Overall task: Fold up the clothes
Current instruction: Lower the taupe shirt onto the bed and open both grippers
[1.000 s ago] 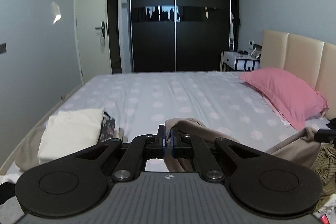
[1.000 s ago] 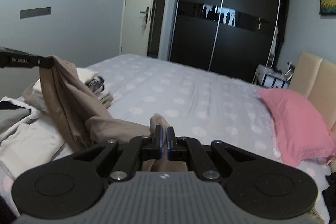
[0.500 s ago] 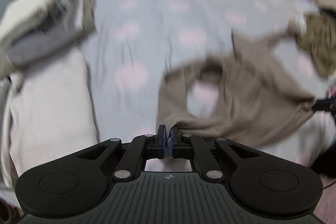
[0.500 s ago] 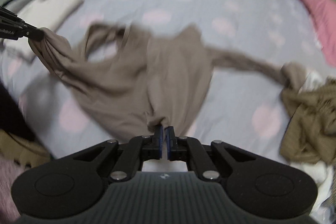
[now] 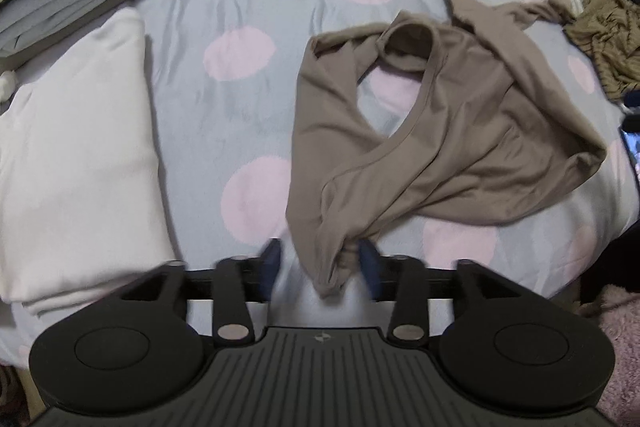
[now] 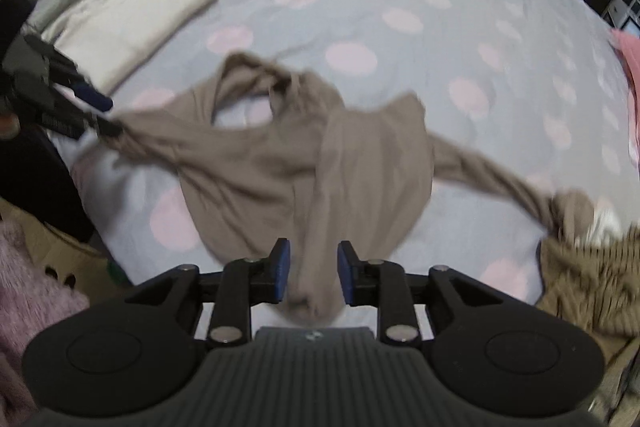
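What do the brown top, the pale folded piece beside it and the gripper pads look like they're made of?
Brown top: thin, matte, probably stretchy knit; it drapes limp with soft folds and a narrow neck binding.
Pale folded piece: thicker, matte cloth, possibly cotton; it lies in a plump slab with rounded edges.
Right gripper pads: blue, smooth, likely rubber or plastic; the arms look like matte black plastic.

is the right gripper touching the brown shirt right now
Apart. The right wrist view shows the right gripper with jaws that have just been opening, a gap on each side of the brown shirt hem lying between them.
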